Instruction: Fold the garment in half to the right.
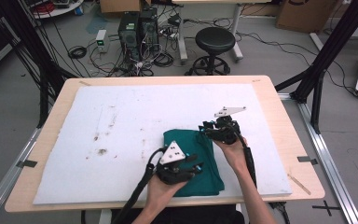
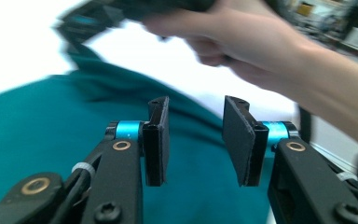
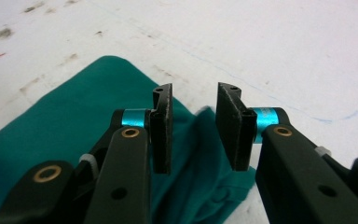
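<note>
A folded teal cloth [image 1: 189,142] lies on the white board [image 1: 121,121], near the front edge and right of centre. My left gripper [image 1: 196,166] hovers over the cloth's near half. In the left gripper view its jaws stand open [image 2: 196,140] above the cloth [image 2: 51,135], with nothing between the pads. My right gripper [image 1: 205,129] is at the cloth's far right corner. In the right gripper view it is open [image 3: 193,130] just above a bunched fold of the cloth [image 3: 74,107]. The left gripper view also shows the person's other hand [image 2: 242,42], blurred.
The board covers most of a wooden table [image 1: 298,140] and has brown stains [image 1: 101,151] left of centre. Beyond the table, on the floor, stand a black stool [image 1: 214,42], computer towers [image 1: 137,30] and loose cables. Black frame posts [image 1: 326,51] rise at both sides.
</note>
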Motion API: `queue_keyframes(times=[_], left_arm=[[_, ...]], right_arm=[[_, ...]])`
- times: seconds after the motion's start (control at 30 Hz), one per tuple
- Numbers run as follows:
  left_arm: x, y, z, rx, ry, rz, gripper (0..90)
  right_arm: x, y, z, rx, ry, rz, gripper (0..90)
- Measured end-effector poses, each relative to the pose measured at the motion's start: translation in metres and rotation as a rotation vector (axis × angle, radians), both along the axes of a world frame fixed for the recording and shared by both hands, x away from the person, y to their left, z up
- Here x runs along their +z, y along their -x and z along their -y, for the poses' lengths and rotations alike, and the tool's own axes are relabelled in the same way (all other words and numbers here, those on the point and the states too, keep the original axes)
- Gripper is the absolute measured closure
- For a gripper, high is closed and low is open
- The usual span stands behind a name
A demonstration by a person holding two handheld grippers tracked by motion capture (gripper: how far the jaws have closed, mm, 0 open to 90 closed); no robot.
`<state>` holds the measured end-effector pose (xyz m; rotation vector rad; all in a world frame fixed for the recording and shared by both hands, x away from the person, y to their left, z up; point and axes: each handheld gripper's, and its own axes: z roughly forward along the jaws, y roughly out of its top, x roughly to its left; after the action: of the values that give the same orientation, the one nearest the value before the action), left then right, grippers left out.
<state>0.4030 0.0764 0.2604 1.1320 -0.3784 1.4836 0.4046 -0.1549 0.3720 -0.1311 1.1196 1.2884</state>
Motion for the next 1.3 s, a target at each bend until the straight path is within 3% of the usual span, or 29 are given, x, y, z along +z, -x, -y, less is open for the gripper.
queue_keyframes(times=[0.17, 0.27, 0.43, 0.5, 0.57, 0.7, 0.8, 0.87, 1.0, 1.13, 1.3], left_arm=[[0.024, 0.002, -0.03, -0.003, 0.099, -0.007, 69.7], [0.036, 0.0, -0.04, 0.017, 0.147, -0.003, 74.6], [0.05, -0.005, -0.047, 0.05, 0.201, -0.003, 75.1], [0.053, -0.006, -0.05, 0.063, 0.223, -0.006, 74.7], [0.056, -0.007, -0.054, 0.073, 0.238, -0.009, 74.5], [0.063, -0.006, -0.06, 0.065, 0.266, 0.0, 74.5], [0.074, -0.007, -0.059, 0.049, 0.267, -0.013, 75.1], [0.081, -0.008, -0.055, 0.049, 0.263, -0.027, 75.3], [0.094, -0.015, -0.047, 0.083, 0.27, -0.051, 75.7], [0.1, -0.023, -0.047, 0.138, 0.299, -0.076, 75.7], [0.101, -0.025, -0.048, 0.184, 0.32, -0.07, 74.7]], right_arm=[[-0.009, 0.004, -0.009, -0.026, 0.019, 0.036, 69.8], [-0.008, 0.002, -0.009, -0.082, -0.017, 0.048, 72.4], [0.0, -0.007, 0.006, -0.073, -0.087, -0.006, 77.0], [0.001, -0.012, 0.011, -0.095, -0.103, -0.029, 78.5], [0.005, -0.018, 0.017, -0.141, -0.119, -0.076, 78.7], [0.003, -0.02, 0.031, -0.115, -0.173, -0.1, 78.8], [-0.005, -0.01, 0.034, -0.037, -0.192, -0.035, 77.4], [-0.006, -0.005, 0.03, -0.024, -0.183, -0.006, 76.3], [0.0, -0.008, 0.019, -0.071, -0.169, -0.004, 73.9], [0.009, -0.019, 0.018, -0.094, -0.197, -0.067, 74.5], [0.003, -0.024, 0.023, -0.135, -0.218, -0.068, 76.3]])
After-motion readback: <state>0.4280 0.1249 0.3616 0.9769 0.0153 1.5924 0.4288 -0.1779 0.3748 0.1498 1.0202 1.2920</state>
